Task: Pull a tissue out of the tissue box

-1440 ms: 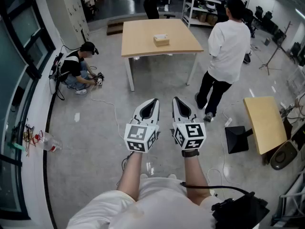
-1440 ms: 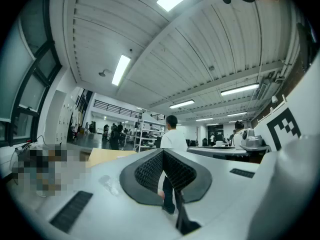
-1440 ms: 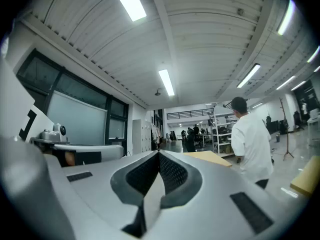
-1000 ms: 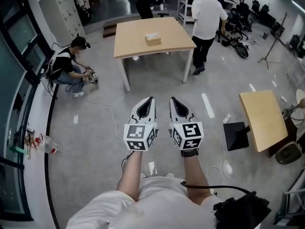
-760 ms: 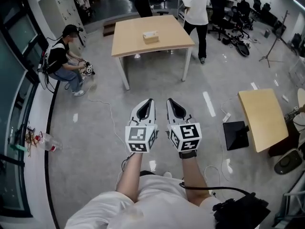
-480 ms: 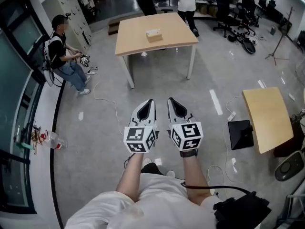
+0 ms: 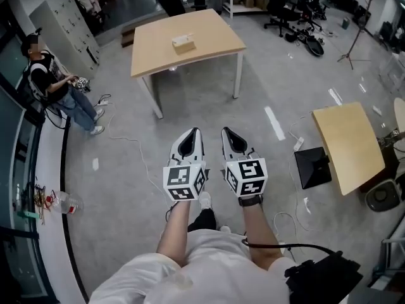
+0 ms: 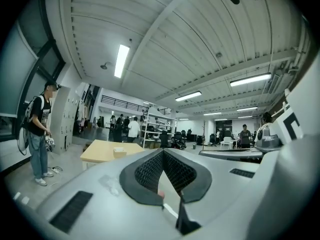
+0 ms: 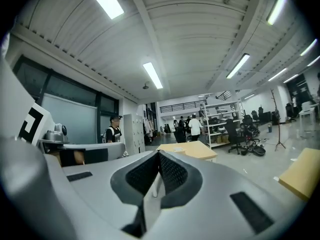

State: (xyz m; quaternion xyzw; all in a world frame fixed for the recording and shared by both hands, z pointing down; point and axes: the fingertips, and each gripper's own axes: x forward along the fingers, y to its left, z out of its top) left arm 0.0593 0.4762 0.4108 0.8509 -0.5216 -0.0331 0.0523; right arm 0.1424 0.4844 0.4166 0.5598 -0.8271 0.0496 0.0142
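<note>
A small beige tissue box (image 7: 183,41) rests on a light wooden table (image 7: 209,33) far ahead across the grey floor. My left gripper (image 7: 192,133) and right gripper (image 7: 227,132) are held side by side at waist height, pointing level toward that table and well short of it. Both are shut with nothing between the jaws. In the left gripper view the shut tips (image 8: 163,152) point past the table (image 8: 100,153) and the box (image 8: 119,152). In the right gripper view the shut tips (image 9: 159,154) point toward the same table (image 9: 195,149).
A person (image 7: 54,84) stands at the left by grey lockers (image 7: 63,18). A cable (image 7: 136,147) trails over the floor between me and the table. A smaller wooden table (image 7: 348,145) and a black base (image 7: 311,167) stand to the right. Shelves and chairs line the back.
The person in the white shirt walked off to the back. The crouching person at the left stood up. The table has drifted left in view; my grippers stay together, both shut.
</note>
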